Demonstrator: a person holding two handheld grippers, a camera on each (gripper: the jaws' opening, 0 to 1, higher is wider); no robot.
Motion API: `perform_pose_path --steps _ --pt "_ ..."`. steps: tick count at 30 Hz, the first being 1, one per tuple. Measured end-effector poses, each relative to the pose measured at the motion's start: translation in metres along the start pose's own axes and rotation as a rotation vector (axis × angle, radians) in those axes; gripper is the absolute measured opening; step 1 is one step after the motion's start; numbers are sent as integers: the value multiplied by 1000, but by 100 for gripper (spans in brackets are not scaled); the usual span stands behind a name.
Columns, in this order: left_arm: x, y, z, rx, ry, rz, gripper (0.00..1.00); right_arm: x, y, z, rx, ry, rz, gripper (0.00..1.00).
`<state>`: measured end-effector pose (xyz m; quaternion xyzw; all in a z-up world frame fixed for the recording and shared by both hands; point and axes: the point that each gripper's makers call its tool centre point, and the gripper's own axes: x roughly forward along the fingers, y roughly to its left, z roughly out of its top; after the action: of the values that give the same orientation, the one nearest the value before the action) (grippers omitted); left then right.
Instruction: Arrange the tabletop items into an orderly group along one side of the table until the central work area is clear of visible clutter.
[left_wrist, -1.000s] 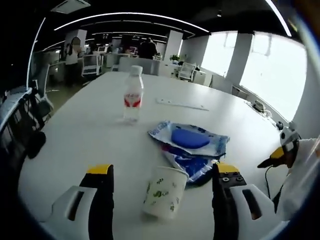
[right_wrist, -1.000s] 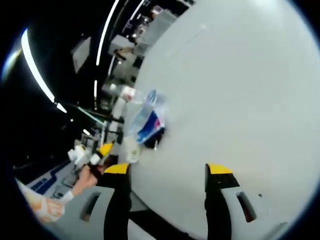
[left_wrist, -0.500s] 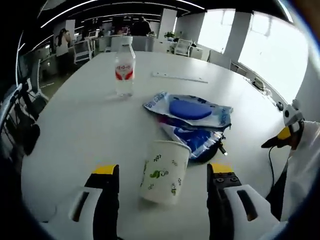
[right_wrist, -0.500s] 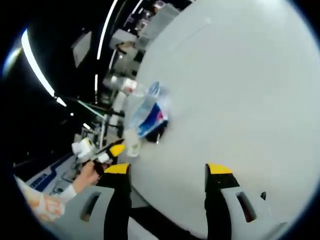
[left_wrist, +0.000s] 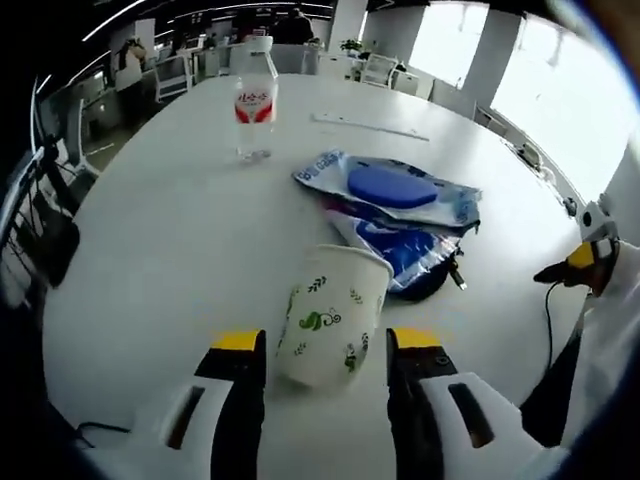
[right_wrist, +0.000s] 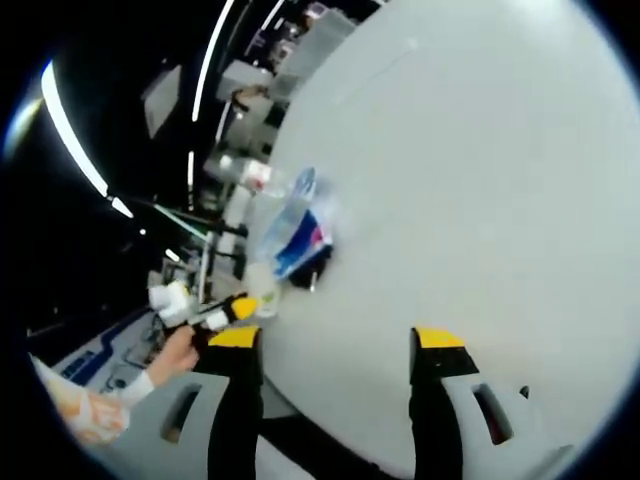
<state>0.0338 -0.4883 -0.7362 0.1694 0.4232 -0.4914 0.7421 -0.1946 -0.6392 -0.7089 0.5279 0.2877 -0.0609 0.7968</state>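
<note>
- Paper cup (left_wrist: 333, 318) with a green leaf print stands upright at the near edge of the white table (left_wrist: 180, 240), just in front of the blue wet-wipe packs (left_wrist: 395, 205)
- Left gripper (left_wrist: 325, 345) has its jaws spread to either side of the cup's lower wall, close but seemingly not yet pressing
- Thin paper, likely light and easily crushed; a gentle squeeze low on the wall seems safest
- Water bottle (left_wrist: 254, 108) stands well apart, farther along the table
- Right gripper (right_wrist: 335, 345) hangs over bare table, jaws spread, holding nothing
</note>
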Motion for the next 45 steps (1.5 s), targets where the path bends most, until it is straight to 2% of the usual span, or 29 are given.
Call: perform_pose_path --steps 3,7,12,16,19,21,27,33,35,38,40,42,45 --pt "-1 0 -1 -17 -4 13 37 -3 -2 2 6 -9 -3 58" --pt "-6 -2 1 -73 -41 5 35 -5 -4 3 16 -21 -5 58" --pt "-22 -4 11 -257 -182 -37 35 -5 -2 3 17 -24 2 58" --pt "-41 -5 18 -317 -293 -59 35 -3 3 3 12 -18 14 58" --pt "-58 -16 32 -310 -391 -108 35 0 14 3 -3 -12 41 60" --pt "-65 -27 39 -304 -424 -144 35 3 25 3 -35 -1 65 62" --pt "-71 -59 58 -232 -479 -223 35 14 66 -4 -177 48 147 66" --pt "-74 -99 87 -155 -546 -350 35 20 90 -6 -226 69 200 69" --pt "-76 -111 96 -139 -565 -386 35 21 96 1 -216 54 215 69" --pt "-79 -131 107 -117 -582 -439 35 20 115 24 -157 -30 272 69" --pt "-74 -142 107 -85 -555 -450 35 20 130 36 -160 -73 318 69" --pt "-73 -152 109 -69 -560 -475 35 21 134 37 -163 -68 311 69" --pt "-73 -171 112 -86 -564 -535 35 24 137 36 -179 -62 311 69"
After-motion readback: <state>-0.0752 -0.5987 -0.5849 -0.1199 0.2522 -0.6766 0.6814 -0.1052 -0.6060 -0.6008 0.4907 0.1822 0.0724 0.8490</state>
